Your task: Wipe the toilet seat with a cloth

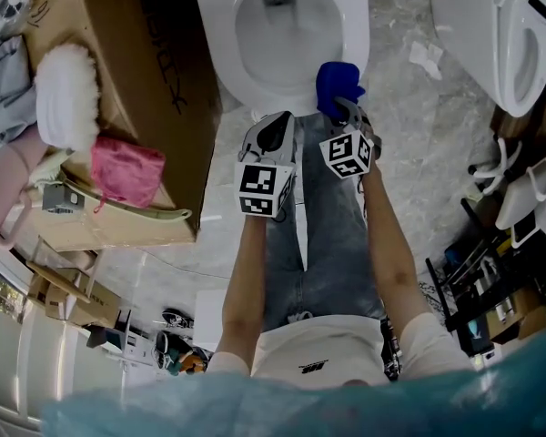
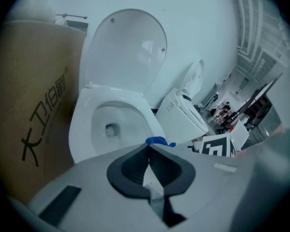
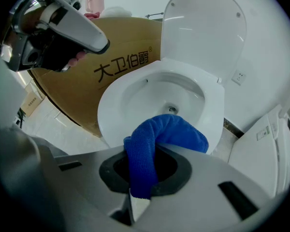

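the right gripper (image 1: 347,109) is clamped on a blue cloth (image 1: 337,84); in the right gripper view the folded cloth (image 3: 157,141) bulges up out of the closed jaws of that gripper (image 3: 152,154) and one end hangs down over the dark pads. the cloth sits at the front edge of the toilet seat (image 1: 224,57), toward the seat's right front corner in the head view. whether it touches the seat (image 3: 210,93) cannot be told. the left gripper (image 1: 274,127) is held just beside the right one, in front of the seat's front edge, its jaws together on nothing. its own view shows the left gripper's (image 2: 148,148) two dark pads meeting in a line, with a bit of the blue cloth (image 2: 158,140) just past them. the seat (image 2: 84,129) is down on the bowl and the lid (image 3: 203,28) stands upright behind it against the wall. a brown cardboard box (image 1: 141,53) with dark printing stands against the toilet's left side; on its top lie a white fluffy thing (image 1: 65,94) and a pink cloth item (image 1: 127,171). a second white toilet (image 1: 491,35) stands well apart on the right, on the pale marbled floor (image 1: 414,144). the person's legs in blue jeans (image 1: 328,235) are below the grippers in the head view.
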